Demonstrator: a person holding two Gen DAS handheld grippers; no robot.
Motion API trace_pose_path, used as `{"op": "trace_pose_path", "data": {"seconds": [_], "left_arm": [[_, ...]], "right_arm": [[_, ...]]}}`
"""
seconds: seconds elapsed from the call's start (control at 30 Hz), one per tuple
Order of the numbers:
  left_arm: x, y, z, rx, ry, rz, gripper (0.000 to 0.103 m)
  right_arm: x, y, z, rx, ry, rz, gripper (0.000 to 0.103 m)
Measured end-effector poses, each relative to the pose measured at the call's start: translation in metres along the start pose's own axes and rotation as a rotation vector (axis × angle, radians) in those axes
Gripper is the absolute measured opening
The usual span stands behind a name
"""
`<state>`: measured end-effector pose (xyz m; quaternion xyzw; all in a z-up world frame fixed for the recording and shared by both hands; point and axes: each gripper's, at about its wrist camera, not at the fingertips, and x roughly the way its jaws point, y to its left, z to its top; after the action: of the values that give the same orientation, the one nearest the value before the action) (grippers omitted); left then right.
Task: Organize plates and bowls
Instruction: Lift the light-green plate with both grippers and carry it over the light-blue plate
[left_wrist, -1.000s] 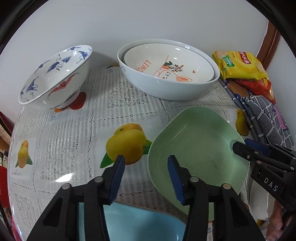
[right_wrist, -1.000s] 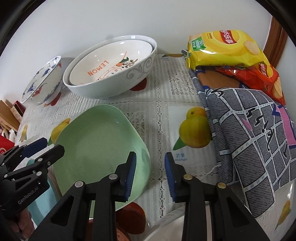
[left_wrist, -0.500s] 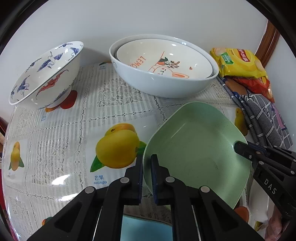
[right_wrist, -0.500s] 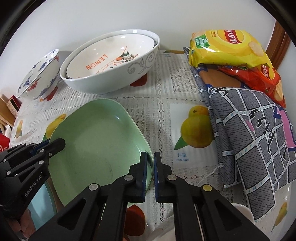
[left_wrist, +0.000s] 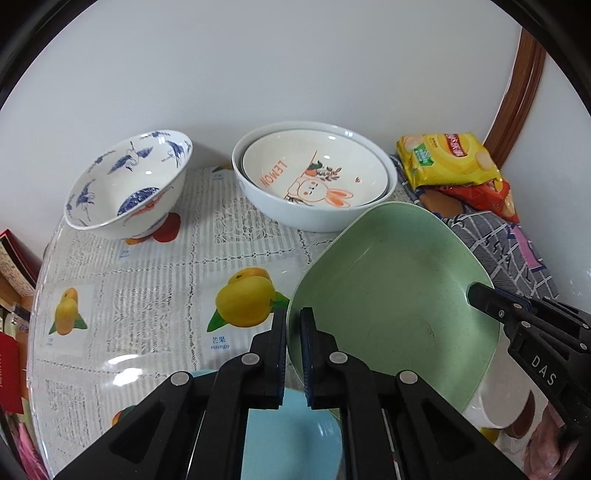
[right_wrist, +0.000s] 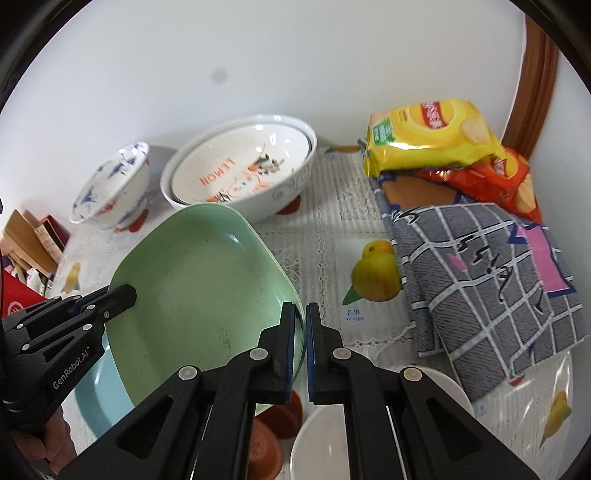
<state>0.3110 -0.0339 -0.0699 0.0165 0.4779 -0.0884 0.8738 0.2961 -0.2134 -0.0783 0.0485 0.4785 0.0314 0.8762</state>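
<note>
A square green plate (left_wrist: 399, 295) is held off the table by both grippers. My left gripper (left_wrist: 293, 325) is shut on its left rim. My right gripper (right_wrist: 300, 325) is shut on its right rim, and the plate shows in the right wrist view (right_wrist: 199, 280). A light blue plate (left_wrist: 291, 443) lies below it, near the front edge. At the back stand two nested white bowls (left_wrist: 314, 181), the inner one with a rabbit and "LEMON", and a blue-and-white crane bowl (left_wrist: 129, 181) to their left.
Yellow and red snack bags (right_wrist: 436, 136) and a grey checked cloth (right_wrist: 491, 273) lie at the right. A white bowl (right_wrist: 325, 443) and a brown-red dish (right_wrist: 269, 443) sit near the front. Boxes (right_wrist: 33, 236) stand beyond the table's left edge. The wall is close behind.
Both grippers went from open to shut on the green plate's opposite rims, then lifted it off the table; its far edge now overlaps the nested bowls in view.
</note>
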Motion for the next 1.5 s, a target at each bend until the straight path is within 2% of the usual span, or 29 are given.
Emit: {"op": "trace_pose_path", "data": {"seconds": [0.37, 0.6, 1.0, 1.5], "left_arm": [[-0.068, -0.01, -0.016, -0.006, -0.069, -0.008, 0.008], [-0.095, -0.014, -0.029, -0.005, -0.095, -0.007, 0.007], [-0.126, -0.009, -0.046, -0.018, -0.123, 0.005, 0.007], [-0.142, 0.01, -0.058, -0.047, -0.134, 0.027, 0.007]], "right_arm": [[-0.066, 0.002, -0.017, -0.001, -0.077, 0.003, 0.006], [-0.099, 0.007, -0.032, 0.005, -0.111, 0.008, 0.006], [-0.125, 0.015, -0.051, 0.009, -0.141, 0.032, 0.006], [-0.131, 0.038, -0.057, -0.015, -0.15, 0.054, 0.006]]}}
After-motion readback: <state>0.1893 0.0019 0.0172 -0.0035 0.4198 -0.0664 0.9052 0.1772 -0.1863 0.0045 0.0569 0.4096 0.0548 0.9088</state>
